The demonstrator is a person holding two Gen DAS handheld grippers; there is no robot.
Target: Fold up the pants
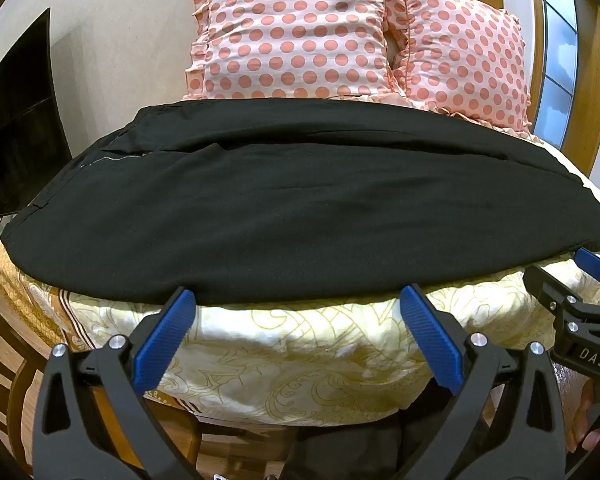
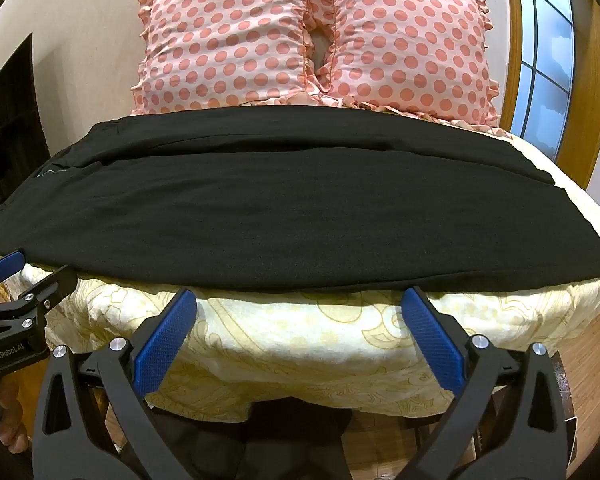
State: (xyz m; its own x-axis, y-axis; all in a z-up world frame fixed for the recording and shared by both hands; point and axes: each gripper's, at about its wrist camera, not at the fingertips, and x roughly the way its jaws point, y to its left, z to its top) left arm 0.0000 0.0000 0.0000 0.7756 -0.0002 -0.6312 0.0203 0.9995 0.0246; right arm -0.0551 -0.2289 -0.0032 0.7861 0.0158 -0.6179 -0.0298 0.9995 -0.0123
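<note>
You stood at the foot of a bed [image 1: 300,336] covered with a cream quilt printed in yellow scrolls. The black pants [image 1: 292,208] lay spread flat across it from side to side, their near edge just short of both pairs of fingers. Behind them two pink polka-dot pillows [image 1: 296,32] leaned side by side against a pale wall [image 1: 120,20]. A wood-framed window [image 2: 548,52] stood at the right of the room, and a dark panel [image 1: 16,120] at the left.

Your left gripper [image 1: 296,300] had its blue fingers [image 1: 168,332] spread as wide as they went, holding nothing, tips at the pants' near edge, though contact could not be told. Your right gripper [image 2: 300,300] was the same: fingers wide apart, empty, just short of the cloth.

The left view showed a zipper [image 1: 120,155] and the waist end at the left of the pants, with your right gripper at the frame's right edge. The right view showed more of the window, wood flooring [image 2: 592,356] to the right of the bed, and your left gripper in the left corner.
</note>
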